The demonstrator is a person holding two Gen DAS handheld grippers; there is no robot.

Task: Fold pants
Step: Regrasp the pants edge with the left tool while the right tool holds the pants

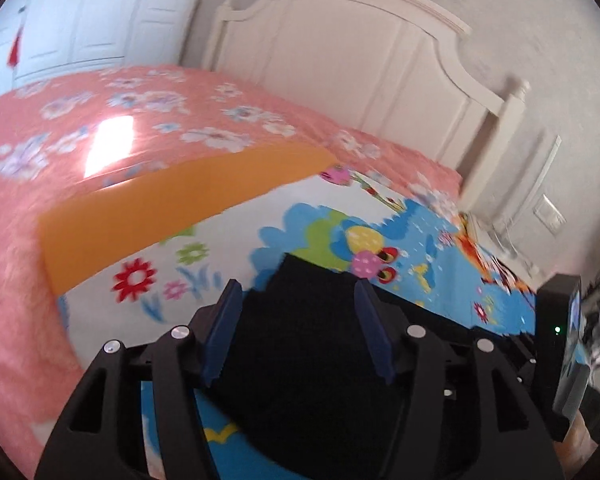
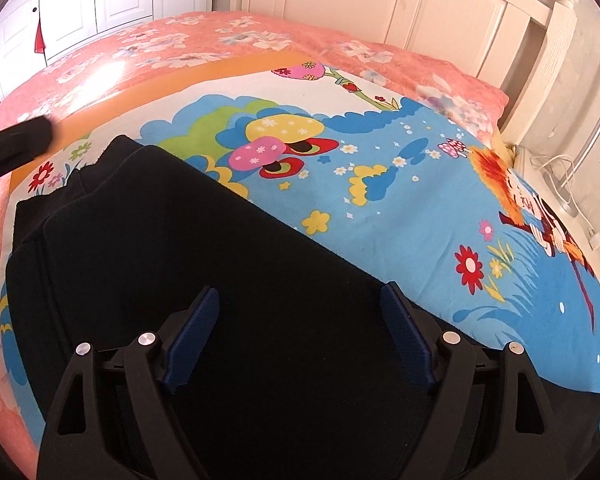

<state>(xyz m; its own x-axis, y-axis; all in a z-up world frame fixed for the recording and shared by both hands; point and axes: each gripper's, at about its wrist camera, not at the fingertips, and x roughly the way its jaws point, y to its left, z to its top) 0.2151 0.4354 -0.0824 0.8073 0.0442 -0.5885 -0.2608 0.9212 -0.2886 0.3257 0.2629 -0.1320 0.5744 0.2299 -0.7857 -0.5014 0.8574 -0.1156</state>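
Right gripper (image 2: 296,304): I see jaws wide, over black pants (image 2: 220,260), lower frame.
Left gripper (image 1: 296,298): jaws wide, holding nothing.
Cartoon sheet (image 2: 400,184): under pants.

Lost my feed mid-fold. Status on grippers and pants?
Left gripper open, right gripper open, both empty over the cloth. Black pants flat on the cartoon sheet, partly folded. Nothing in the way.
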